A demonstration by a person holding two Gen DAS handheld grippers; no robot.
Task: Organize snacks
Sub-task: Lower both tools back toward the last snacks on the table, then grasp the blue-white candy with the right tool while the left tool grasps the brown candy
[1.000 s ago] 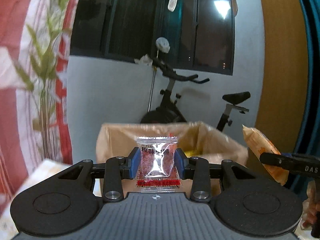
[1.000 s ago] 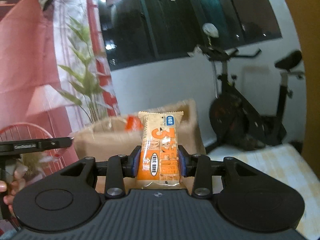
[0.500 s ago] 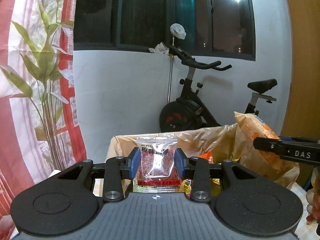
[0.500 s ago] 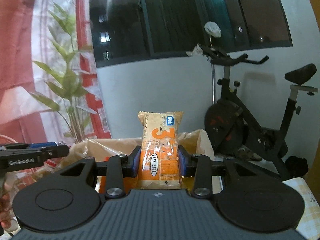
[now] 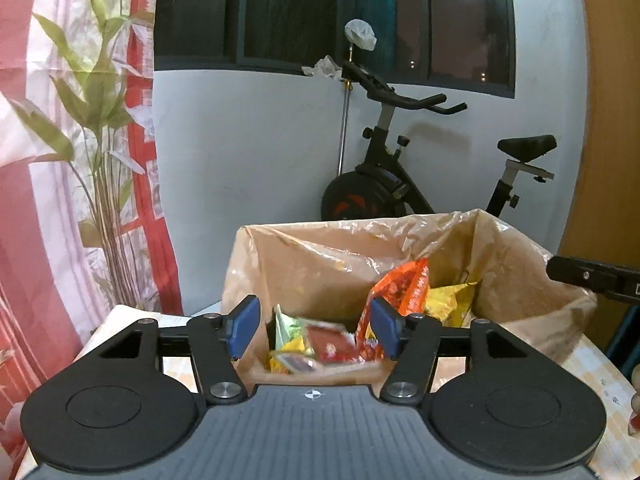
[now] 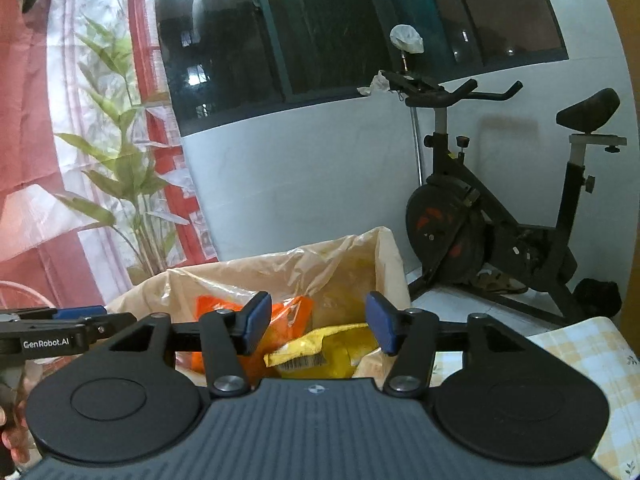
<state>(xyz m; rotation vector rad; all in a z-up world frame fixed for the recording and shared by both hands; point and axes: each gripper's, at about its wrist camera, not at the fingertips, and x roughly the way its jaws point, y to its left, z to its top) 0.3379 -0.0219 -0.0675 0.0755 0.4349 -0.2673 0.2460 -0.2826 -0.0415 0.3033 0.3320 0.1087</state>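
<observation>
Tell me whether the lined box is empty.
Not empty. The lined box holds an orange packet, a yellow packet and other wrappers.

Both grippers spread wide, nothing between their pads.

The left gripper [image 5: 314,326] is level, its blue pads [image 5: 244,326] well apart; the right gripper [image 6: 318,322] is level too, equally wide. Each shows at the edge of the other's view, side by side. Fingertips of the left hand [image 6: 10,436] show.

Checked tablecloth [image 6: 580,344] covers the table; lined box [image 5: 520,280] sits on it.
</observation>
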